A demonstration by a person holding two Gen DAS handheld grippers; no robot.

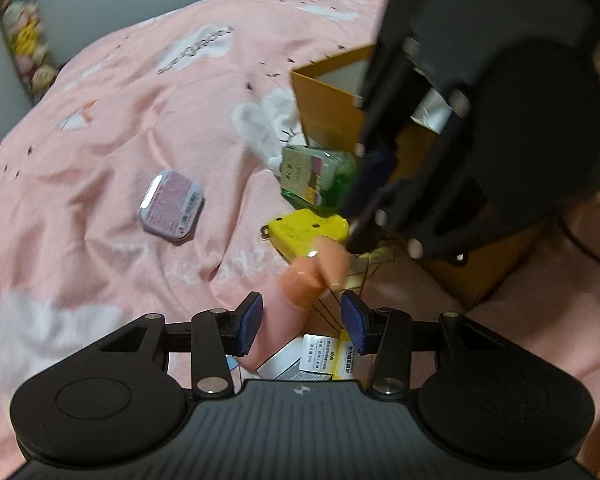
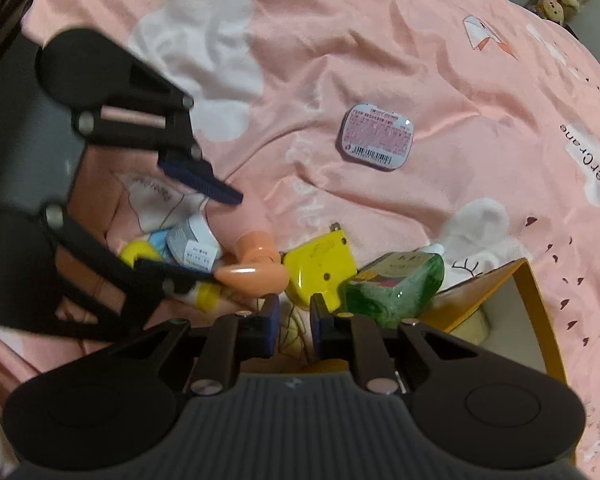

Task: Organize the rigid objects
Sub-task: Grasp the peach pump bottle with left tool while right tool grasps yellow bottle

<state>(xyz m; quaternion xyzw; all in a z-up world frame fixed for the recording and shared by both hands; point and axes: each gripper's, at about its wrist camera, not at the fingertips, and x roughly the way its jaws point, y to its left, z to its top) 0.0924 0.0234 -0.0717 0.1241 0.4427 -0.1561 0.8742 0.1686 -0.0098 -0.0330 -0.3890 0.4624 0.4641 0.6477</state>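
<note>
Left claw (image 1: pixel 302 320) stands released around the pink tube (image 1: pixel 308 276). Its near pad (image 1: pixel 249 322), at my 9 o'clock, sits against the tube's body, while the other pad shows a strip of bare background between itself and the tube, so I call this bracketed, not gripped. Seen from the left wrist, the tube's long axis runs from about 6 o'clock, under the claw, up toward 1 o'clock, with the peach cap at the far end. That slant matters: the pads would close across the body just below the cap and not square to it. The left claw is plainly the nearer one to the tube.

Right claw (image 2: pixel 295 320) is clenched. Thin wire-like lines cross its narrow gap, and I cannot tell whether it pinches anything. It hangs at the near edge of the yellow tape measure (image 1: pixel 308 228), which lies just beyond the cap at 12 o'clock. Behind that, between 12 and 1 o'clock, leans the green glass bottle (image 1: pixel 320 178), and the open orange cardboard box (image 1: pixel 324 100) stands at 1 o'clock. The right claw's linkage crosses in front of that box, so a straight carry there looks blocked to me. Small labelled tubes (image 1: pixel 320 354) lie under the left claw at 6 o'clock and could snag. A lavender tin (image 1: pixel 171 205) rests well apart at 10 o'clock on the pink bedsheet (image 1: pixel 140 120).
</note>
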